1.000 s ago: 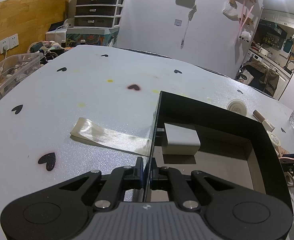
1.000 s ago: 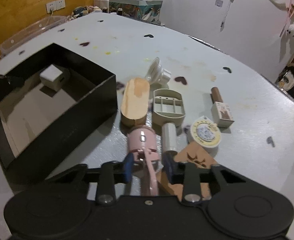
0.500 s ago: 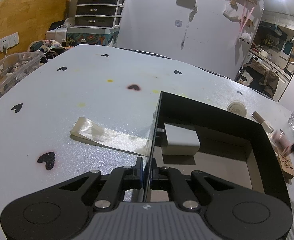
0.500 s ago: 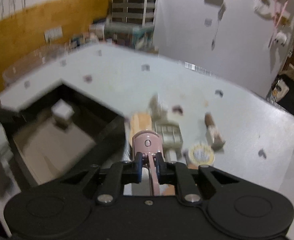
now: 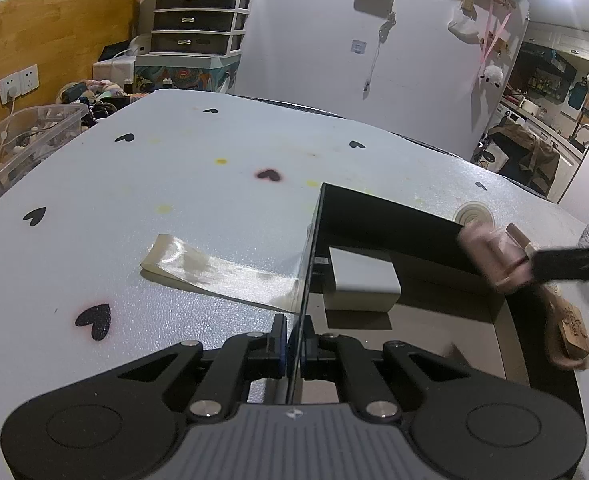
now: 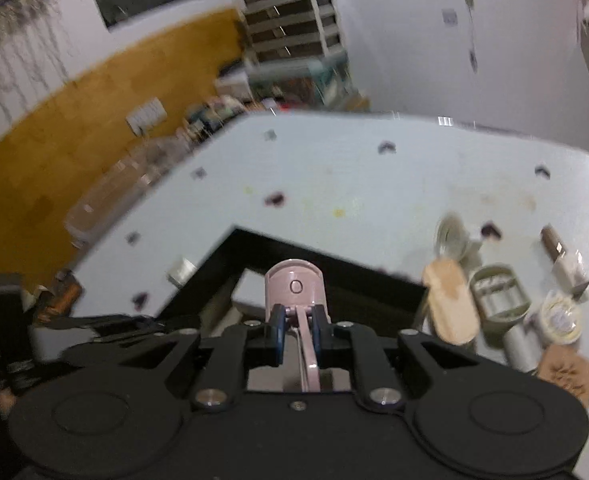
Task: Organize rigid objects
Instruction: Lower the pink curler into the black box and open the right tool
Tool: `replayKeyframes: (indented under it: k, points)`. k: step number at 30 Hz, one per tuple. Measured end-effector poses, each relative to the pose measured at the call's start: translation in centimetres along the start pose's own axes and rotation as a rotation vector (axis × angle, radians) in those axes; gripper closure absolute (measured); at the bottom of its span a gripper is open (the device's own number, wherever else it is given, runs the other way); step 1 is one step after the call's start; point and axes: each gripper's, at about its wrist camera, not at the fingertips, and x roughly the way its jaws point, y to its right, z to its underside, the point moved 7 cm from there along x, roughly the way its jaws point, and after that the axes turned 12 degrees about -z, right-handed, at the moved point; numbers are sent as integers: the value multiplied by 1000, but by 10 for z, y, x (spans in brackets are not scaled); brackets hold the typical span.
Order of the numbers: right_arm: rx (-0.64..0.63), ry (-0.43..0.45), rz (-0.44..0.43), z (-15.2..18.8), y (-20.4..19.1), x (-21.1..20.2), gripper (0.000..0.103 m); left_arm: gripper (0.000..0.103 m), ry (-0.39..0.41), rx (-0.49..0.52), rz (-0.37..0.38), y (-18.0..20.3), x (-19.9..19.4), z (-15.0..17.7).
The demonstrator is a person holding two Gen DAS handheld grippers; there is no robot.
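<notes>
Pink device (image 6: 295,287) clenched in right gripper (image 6: 297,330), over black box (image 5: 378,216) far-right wall; left gripper (image 5: 293,343) clamps box's left wall.

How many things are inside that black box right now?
1: a white block lies inside the black box near its left wall. The near part of the floor is hidden, so more may lie there.

Black box (image 5: 374,216) open on top, white block (image 5: 362,280) filling its far left corner, floor bare alongside
</notes>
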Motion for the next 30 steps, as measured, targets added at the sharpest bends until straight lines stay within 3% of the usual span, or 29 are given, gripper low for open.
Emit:
replayKeyframes:
  k: [3,7,19,24,30]
  points:
    - [38,-52,64,6,6,26,89,97,-1,-2,2,0,0,0]
    - [68,-58,163,10,12,47,89,97,1,-1,2,0,0,0]
    - [98,-69,144,9,1,67,85,97,0,-4,3,1,0,0]
    - [88,-36,106,5,-2,53,72,97,0,-7,5,1,0,0]
    - [53,26,61,-1,-9,24,39,97,-1,-9,5,1,0,0]
